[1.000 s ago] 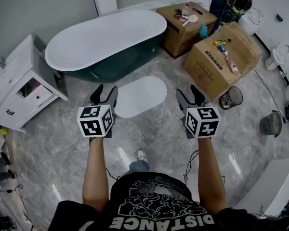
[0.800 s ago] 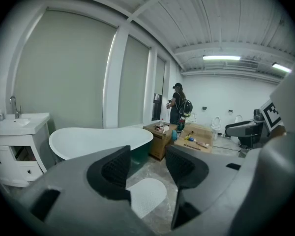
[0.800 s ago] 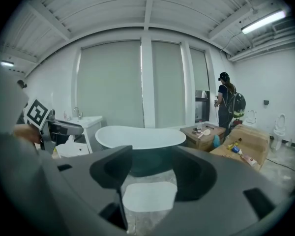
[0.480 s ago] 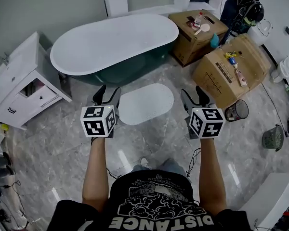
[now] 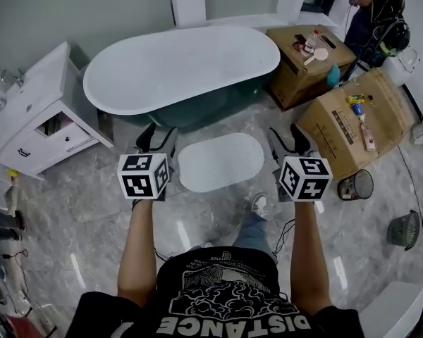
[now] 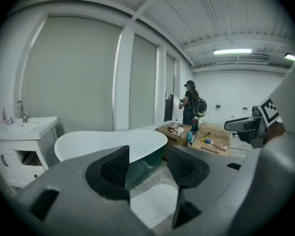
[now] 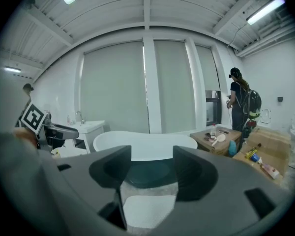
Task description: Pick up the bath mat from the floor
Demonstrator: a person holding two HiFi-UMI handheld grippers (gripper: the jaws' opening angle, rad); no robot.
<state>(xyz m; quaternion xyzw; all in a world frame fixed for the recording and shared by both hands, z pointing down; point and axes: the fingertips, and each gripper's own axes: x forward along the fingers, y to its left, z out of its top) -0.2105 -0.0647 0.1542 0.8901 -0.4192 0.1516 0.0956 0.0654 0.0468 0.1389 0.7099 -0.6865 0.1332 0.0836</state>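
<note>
the left tongs [image 5: 155,134] and the right tongs [image 5: 287,136] are held out ahead of the person, each with its jaws apart and nothing between them. each one's own view looks through the gap to the floor beyond. the bath mat [image 5: 221,162], a pale oval, lies flat on the glossy marble floor [image 5: 92,217], between the two tongs in the head view and just on the near side of the bathtub [image 5: 183,69]. neither tool touches it. the likeliest trouble is at the mat's edge: it hugs a smooth floor, so jaws coming in shallow may skate over it or shove it toward the tub instead of getting under the rim. it also looks limp, so a pinch at one end only could let the rest sag, fold or slip free. the person's shoe [image 5: 261,204] is close to the mat's near right edge, and a step onto it would pin it down. a loose cable [image 5: 285,231] by the feet could trip them. to the right are cardboard boxes [image 5: 359,125] and a wire bin [image 5: 358,185], to the left a white sink cabinet [image 5: 39,129]. the only readable writing is "distance" on the person's black shirt [image 5: 233,308], seen upside down. the cubes on the tongs carry black-and-white squares, not letters, and the print on the boxes is too small to read.
</note>
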